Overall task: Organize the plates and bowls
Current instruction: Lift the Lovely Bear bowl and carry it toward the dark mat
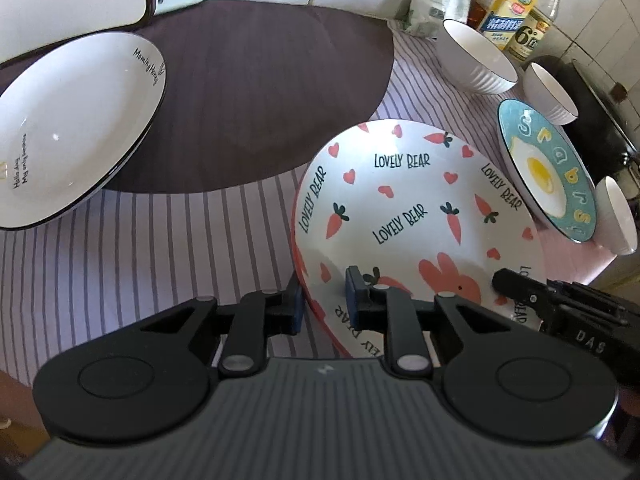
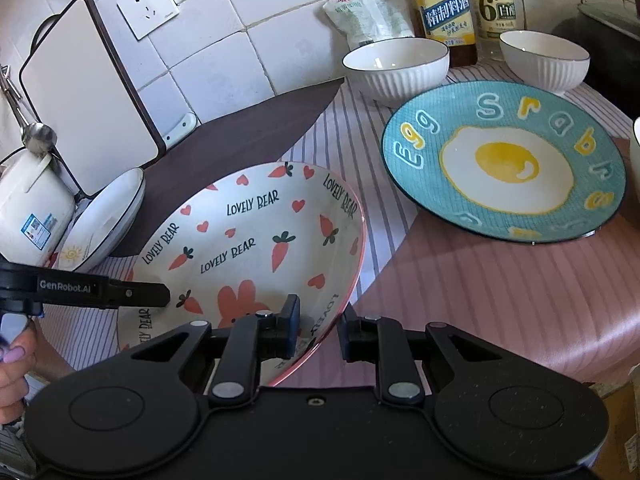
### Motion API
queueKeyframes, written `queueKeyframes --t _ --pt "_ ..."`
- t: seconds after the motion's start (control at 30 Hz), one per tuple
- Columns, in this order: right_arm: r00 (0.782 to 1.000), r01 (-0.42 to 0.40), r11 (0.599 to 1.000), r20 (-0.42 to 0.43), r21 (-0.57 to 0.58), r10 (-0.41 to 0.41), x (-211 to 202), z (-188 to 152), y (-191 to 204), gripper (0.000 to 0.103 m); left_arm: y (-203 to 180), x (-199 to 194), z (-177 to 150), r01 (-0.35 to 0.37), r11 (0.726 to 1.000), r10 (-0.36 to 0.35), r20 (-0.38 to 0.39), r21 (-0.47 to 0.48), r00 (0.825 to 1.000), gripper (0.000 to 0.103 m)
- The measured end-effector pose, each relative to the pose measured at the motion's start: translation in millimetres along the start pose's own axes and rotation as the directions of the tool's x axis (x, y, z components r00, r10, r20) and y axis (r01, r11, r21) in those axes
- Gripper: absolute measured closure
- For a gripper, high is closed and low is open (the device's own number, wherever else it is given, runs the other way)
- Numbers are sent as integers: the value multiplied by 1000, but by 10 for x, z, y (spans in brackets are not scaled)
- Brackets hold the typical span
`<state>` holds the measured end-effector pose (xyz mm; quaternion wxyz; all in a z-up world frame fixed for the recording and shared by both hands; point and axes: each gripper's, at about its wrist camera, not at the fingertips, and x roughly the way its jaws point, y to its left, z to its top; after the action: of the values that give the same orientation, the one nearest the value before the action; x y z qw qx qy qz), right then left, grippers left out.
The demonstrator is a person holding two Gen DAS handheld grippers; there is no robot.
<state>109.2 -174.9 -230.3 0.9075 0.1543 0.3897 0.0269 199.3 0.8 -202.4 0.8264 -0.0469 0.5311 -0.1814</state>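
Observation:
The white "Lovely Bear" plate (image 1: 400,200) (image 2: 248,240), printed with carrots and hearts, sits tilted over the striped cloth. My left gripper (image 1: 326,300) is shut on its near left rim, one pad inside the plate and one outside. My right gripper (image 2: 319,332) is shut on the near right rim in the same way. Each gripper shows in the other's view: the right gripper (image 1: 516,284) and the left gripper (image 2: 164,294). A blue egg plate (image 2: 504,164) (image 1: 548,172) lies to the right. Stacked white plates (image 1: 72,128) (image 2: 108,220) rest at the left. Two ribbed white bowls (image 2: 396,68) (image 2: 544,58) stand behind.
Bottles (image 2: 444,4) and a bag (image 2: 368,12) line the tiled wall. A cutting board (image 2: 88,96) leans at the back left beside a white cooker (image 2: 32,216). A brown mat (image 1: 248,96) covers the cloth. Another white bowl (image 1: 618,216) and a dark pan (image 1: 592,112) sit at the right.

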Motion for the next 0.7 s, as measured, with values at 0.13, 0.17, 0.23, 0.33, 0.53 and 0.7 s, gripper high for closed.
queueKeyframes --t 0.13,0.17,0.23,0.33,0.53,0.7 --pt "1000 -31 999 5 -20 31 -26 105 -3 79 2 -120 66 -4 1000 4 16 -2 1000 85" --pt "999 -35 999 12 -36 36 -29 135 18 79 6 -155 79 -8 1000 8 28 -3 1000 85" --pt "998 -49 998 27 -46 50 -25 206 46 79 26 -216 124 -9 1000 9 47 -5 999 85" --pt "997 -66 996 46 -61 69 -8 317 117 79 69 -304 237 -16 1000 17 81 -5 997 85" --pt "988 -118 986 86 -116 128 122 743 292 78 130 -497 670 -66 997 61 159 27 985 84" --pt "980 -140 980 121 -138 157 370 1111 365 78 275 -450 1052 -91 996 88 205 5 975 84"
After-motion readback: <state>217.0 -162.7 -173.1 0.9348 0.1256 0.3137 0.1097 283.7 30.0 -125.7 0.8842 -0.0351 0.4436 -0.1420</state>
